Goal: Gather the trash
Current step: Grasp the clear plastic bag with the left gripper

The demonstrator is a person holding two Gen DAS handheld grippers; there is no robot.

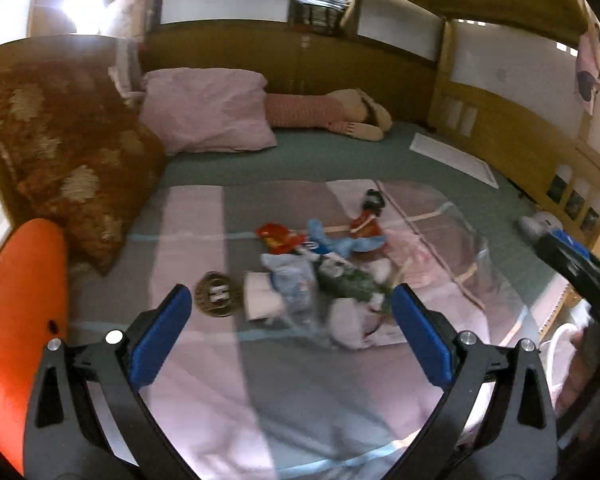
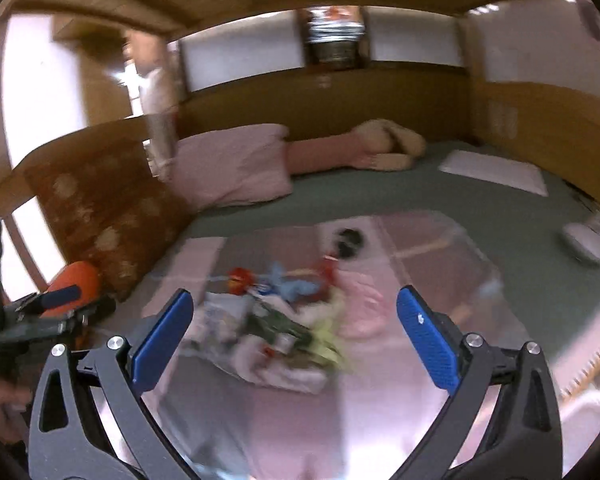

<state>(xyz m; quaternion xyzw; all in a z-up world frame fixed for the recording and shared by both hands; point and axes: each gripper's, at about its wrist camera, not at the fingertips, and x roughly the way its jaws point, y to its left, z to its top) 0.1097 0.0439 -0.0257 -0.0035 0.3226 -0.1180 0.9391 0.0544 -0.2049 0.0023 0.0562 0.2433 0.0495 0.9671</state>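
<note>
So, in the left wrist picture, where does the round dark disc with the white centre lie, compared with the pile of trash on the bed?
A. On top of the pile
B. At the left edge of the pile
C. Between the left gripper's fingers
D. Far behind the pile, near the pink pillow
B: the round disc lies flat on the bed cover, just left of the trash pile.

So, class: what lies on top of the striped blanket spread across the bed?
A heap of trash: red, blue and green wrappers, white tissue, plus a round brown disc beside it. Whatever is buried under the heap is hidden.
</note>
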